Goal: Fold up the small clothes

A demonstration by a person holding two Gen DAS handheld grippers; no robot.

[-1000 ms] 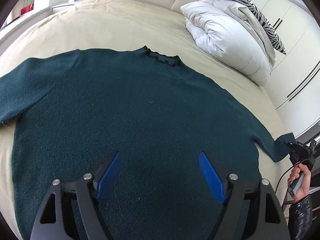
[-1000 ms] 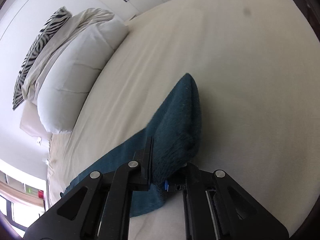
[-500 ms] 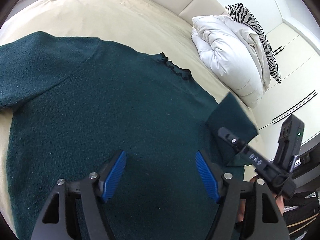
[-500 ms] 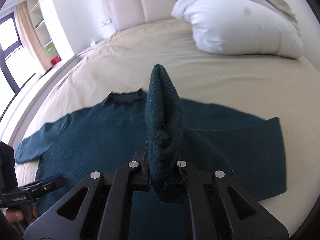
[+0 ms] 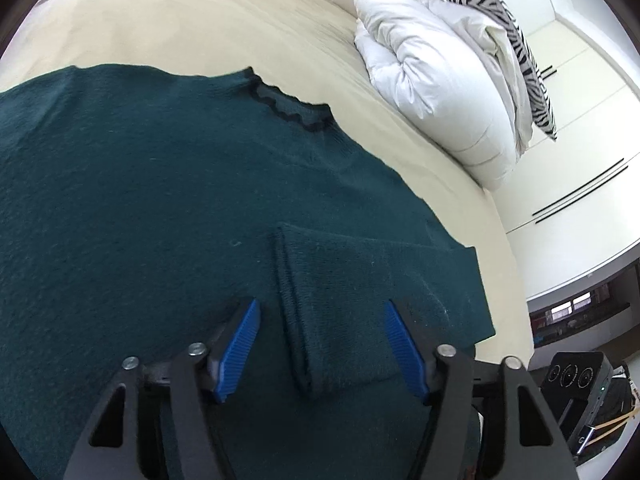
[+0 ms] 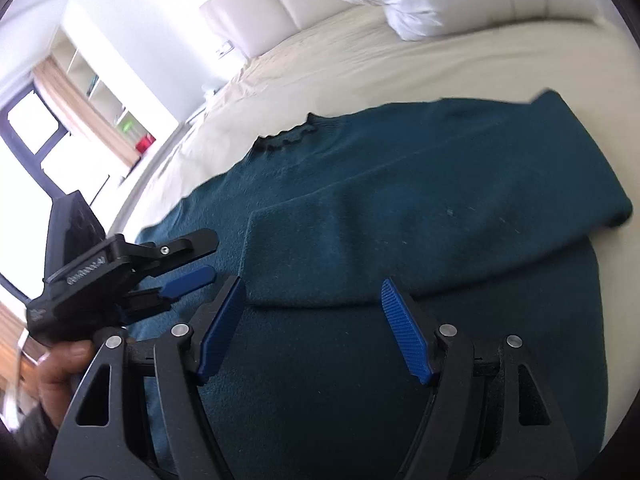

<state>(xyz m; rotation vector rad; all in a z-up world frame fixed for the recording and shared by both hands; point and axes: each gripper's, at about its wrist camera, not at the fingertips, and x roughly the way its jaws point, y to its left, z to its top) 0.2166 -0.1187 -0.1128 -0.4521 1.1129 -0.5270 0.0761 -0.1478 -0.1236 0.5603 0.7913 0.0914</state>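
A dark teal knitted sweater lies flat on the cream bed, collar toward the headboard. Its right sleeve is folded in across the body, cuff end near the middle. My left gripper is open and empty, hovering just above that cuff end. My right gripper is open and empty over the sweater, just short of the folded sleeve. The left gripper also shows at the left of the right wrist view, held by a hand.
A white duvet with a zebra-print pillow lies at the head of the bed. White wardrobe doors stand beyond. A window and shelves are on the far side.
The right gripper carried the sleeve across the sweater body, laid it down and opened. The left gripper stayed open and shifted toward the folded sleeve.
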